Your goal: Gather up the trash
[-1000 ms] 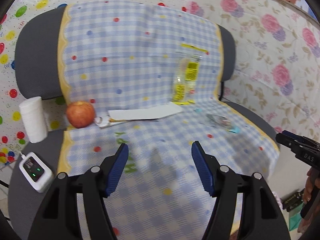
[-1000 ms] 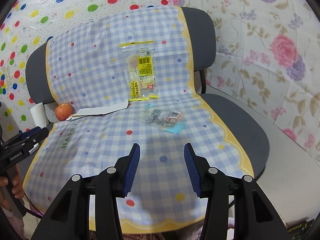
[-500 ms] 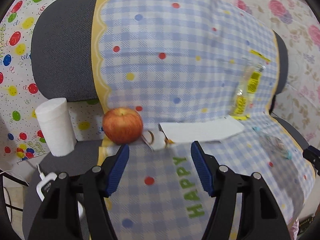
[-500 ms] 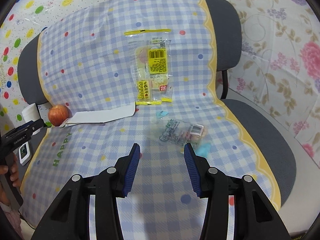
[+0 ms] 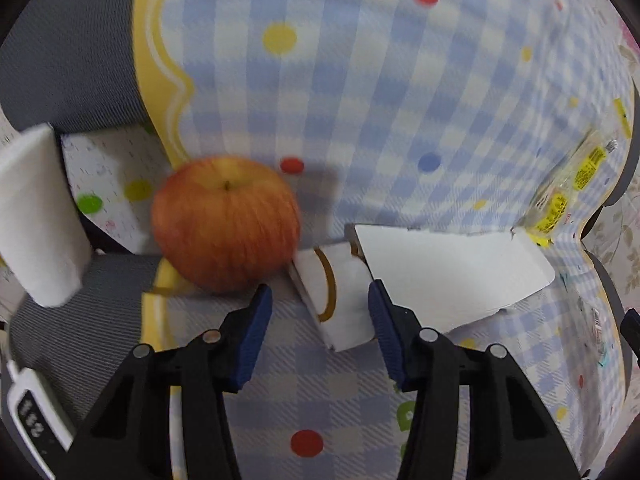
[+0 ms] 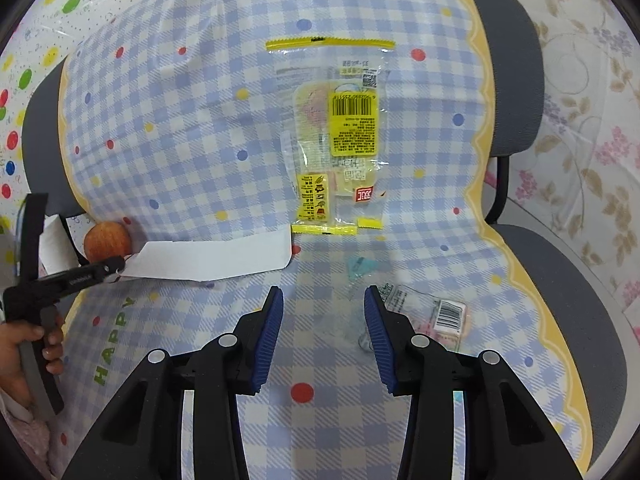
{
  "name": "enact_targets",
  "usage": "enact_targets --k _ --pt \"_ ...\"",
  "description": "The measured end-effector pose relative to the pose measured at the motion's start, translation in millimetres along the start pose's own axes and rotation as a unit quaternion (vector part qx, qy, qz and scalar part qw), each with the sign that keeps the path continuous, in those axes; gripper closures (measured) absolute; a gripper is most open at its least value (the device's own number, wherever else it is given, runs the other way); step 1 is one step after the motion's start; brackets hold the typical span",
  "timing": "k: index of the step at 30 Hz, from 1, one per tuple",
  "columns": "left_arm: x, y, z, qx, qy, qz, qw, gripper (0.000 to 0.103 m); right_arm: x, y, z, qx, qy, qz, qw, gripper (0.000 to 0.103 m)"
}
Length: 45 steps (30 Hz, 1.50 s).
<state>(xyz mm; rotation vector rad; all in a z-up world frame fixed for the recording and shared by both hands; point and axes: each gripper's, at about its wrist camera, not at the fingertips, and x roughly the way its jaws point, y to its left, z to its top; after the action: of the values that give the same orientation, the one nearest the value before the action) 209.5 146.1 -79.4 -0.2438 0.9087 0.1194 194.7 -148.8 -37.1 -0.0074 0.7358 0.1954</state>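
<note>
The left gripper (image 5: 318, 312), jaws half-open, closing and empty, straddles the white carton's (image 5: 452, 268) near end, just ahead at centre frame.

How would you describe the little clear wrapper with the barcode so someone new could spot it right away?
Start at the grey chair draped in a blue checked cloth. On the flat seat, just right of the right gripper, lies a small crumpled clear wrapper. Unlike the tall yellow-labelled bag against the backrest, it lies flat and carries a white barcode sticker.
</note>
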Motion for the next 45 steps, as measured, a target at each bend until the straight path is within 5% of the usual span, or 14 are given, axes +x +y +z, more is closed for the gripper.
enact_targets --k 4,6,7,9,21,30,34,39,45 --pt "1.3 -3.3 -3.4 0.007 -0.004 0.001 1.0 0.059 2.0 -3.4 -0.3 0.002 0.002 -0.002 1.0 0.06" --pt "-1.2 -7.6 -6.3 0.02 -0.007 -0.004 0.9998 0.074 1.9 -6.3 -1.7 0.004 0.005 -0.003 1.0 0.06" --pt "-3.2 -11.0 -8.3 0.029 -0.006 -0.022 0.9993 0.094 0.8 -8.3 -3.3 0.007 0.006 -0.005 1.0 0.06" --pt "-10.3 -18.4 -13.7 0.047 -0.013 -0.045 0.9978 0.102 -3.2 -12.0 -6.6 0.01 0.009 -0.006 1.0 0.06" --pt "-136.5 -40.1 -72.3 0.101 -0.138 -0.088 0.9813 0.103 -57.5 -36.9 -34.6 0.037 -0.01 -0.022 0.999 0.061" --pt "-233.0 -73.6 -85.9 0.138 -0.239 -0.169 0.9462 0.103 -85.1 -68.7 -57.9 0.061 -0.011 -0.04 0.997 0.061" --pt "-232.3 -93.7 -88.1 0.153 -0.249 -0.198 0.9357 0.103 -85.2 -75.6 -59.2 0.067 -0.014 -0.042 0.997 0.061" --pt "-194.3 -120.7 -98.8 0.176 -0.207 -0.214 0.9383 0.103 -74.4 -76.8 -51.8 0.058 -0.016 -0.039 0.997 0.06" --pt "-131.5 -132.1 -107.6 0.192 -0.124 -0.144 0.9628 0.103 -38.4 -79.9 -44.1 0.055 0.019 -0.022 0.998 0.048"
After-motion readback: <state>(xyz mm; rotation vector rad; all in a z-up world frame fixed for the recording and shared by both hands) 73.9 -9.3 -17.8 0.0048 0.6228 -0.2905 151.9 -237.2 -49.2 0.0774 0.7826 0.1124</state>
